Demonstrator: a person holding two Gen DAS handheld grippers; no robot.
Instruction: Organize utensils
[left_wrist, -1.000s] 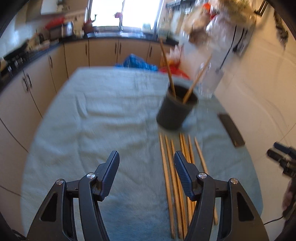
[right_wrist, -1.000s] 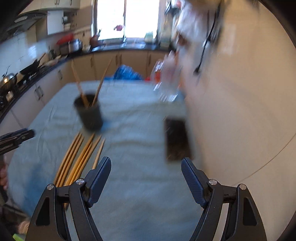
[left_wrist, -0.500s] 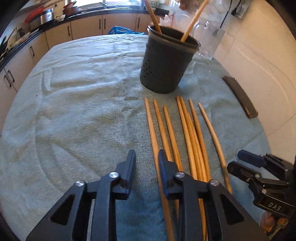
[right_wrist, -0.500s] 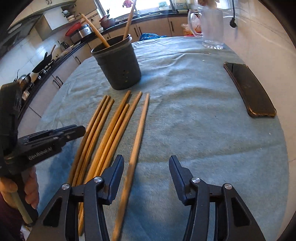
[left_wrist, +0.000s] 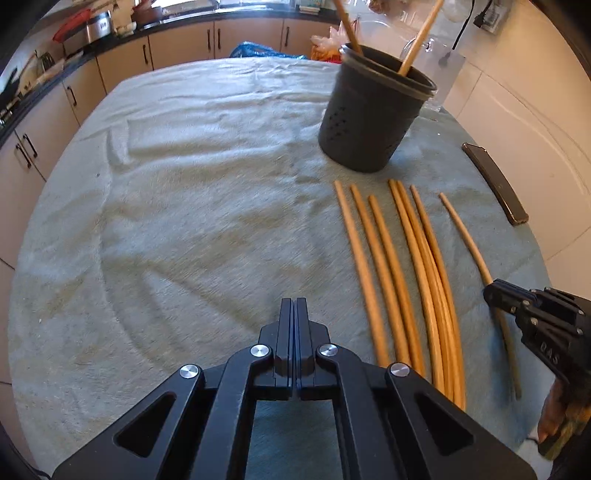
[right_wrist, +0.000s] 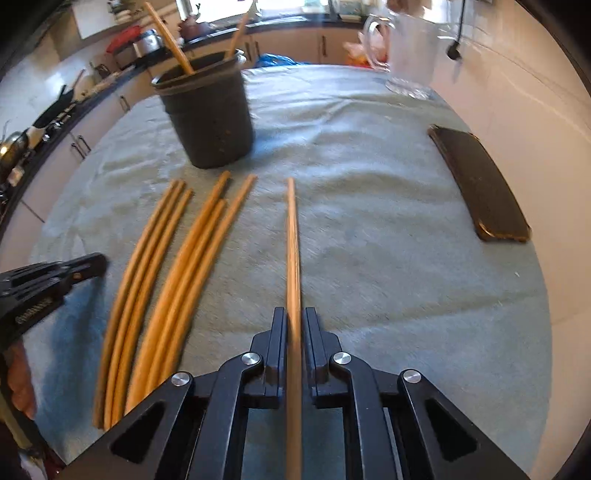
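Right wrist view shows the right gripper (right_wrist: 294, 325) pinching a single chopstick (right_wrist: 291, 236) between its two black fingers (right_wrist: 279, 332), the stick running straight forward out of the jaws across the grey-green cloth (right_wrist: 369, 221) toward the black utensil holder (right_wrist: 208, 118). That held stick lies apart from the other chopsticks (right_wrist: 166, 258), which rest in a loose row on the cloth to its left, their far ends near the base of the holder. Two more sticks stand tilted inside the holder. Left wrist view shows the left gripper (left_wrist: 294, 314) with its fingers pressed flat together and nothing between them; it sits over bare cloth (left_wrist: 184, 203), just left of the row of chopsticks (left_wrist: 399, 266), not touching any of them. From this view the utensil holder (left_wrist: 369, 114) stands beyond the row, and the right gripper (left_wrist: 495, 291) appears at the right edge, its tip closed on the outermost chopstick (left_wrist: 465, 236), which lies separate from the rest. A dark phone (right_wrist: 480, 184) lies flat near the right edge of the cloth, and a clear glass jug (right_wrist: 410, 48) stands at the far end.
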